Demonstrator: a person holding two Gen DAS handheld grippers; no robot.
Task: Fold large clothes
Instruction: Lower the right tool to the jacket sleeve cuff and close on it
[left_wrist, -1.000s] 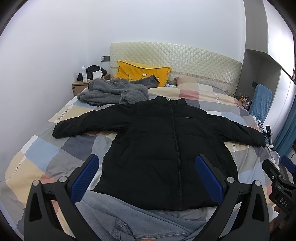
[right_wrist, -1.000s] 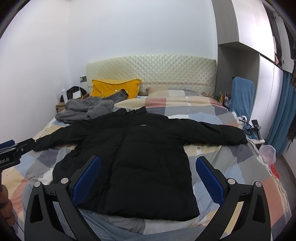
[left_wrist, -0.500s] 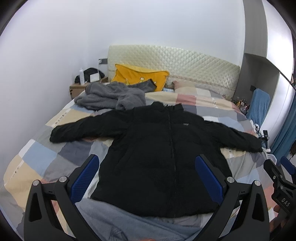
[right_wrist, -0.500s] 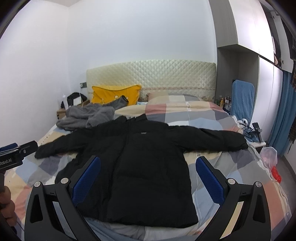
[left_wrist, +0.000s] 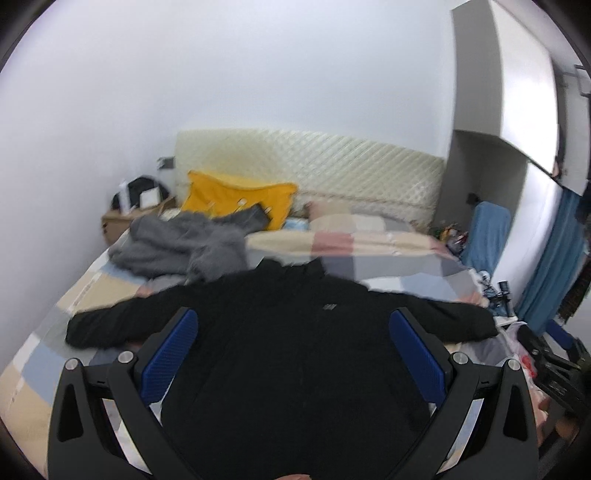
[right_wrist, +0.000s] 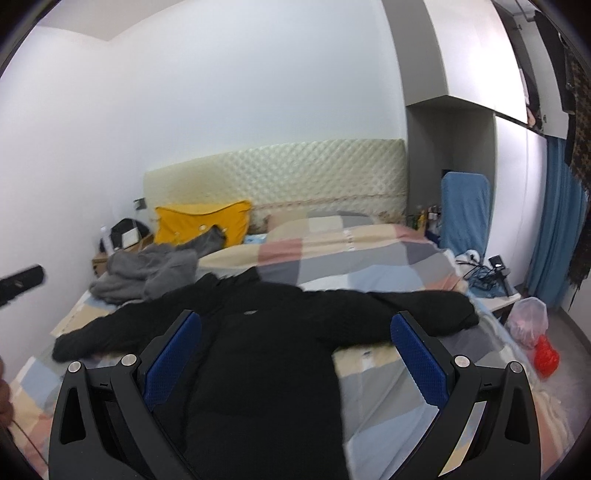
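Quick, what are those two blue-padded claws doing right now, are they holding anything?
Left claw: open, holding nothing, above the black puffer jacket.
Right claw: open, holding nothing, above the same jacket.

Black puffer jacket (right_wrist: 269, 350) lies flat on the patchwork bed (right_wrist: 369, 258), front up, both sleeves spread left and right. Right gripper (right_wrist: 295, 354) hangs above its near half, blue pads (right_wrist: 171, 354) wide apart, holding nothing. Grey garment (right_wrist: 147, 273) is heaped far left, beside a yellow pillow (right_wrist: 201, 223) against the quilted headboard (right_wrist: 277, 173). Red bag (right_wrist: 546, 356) sits on the floor, right.
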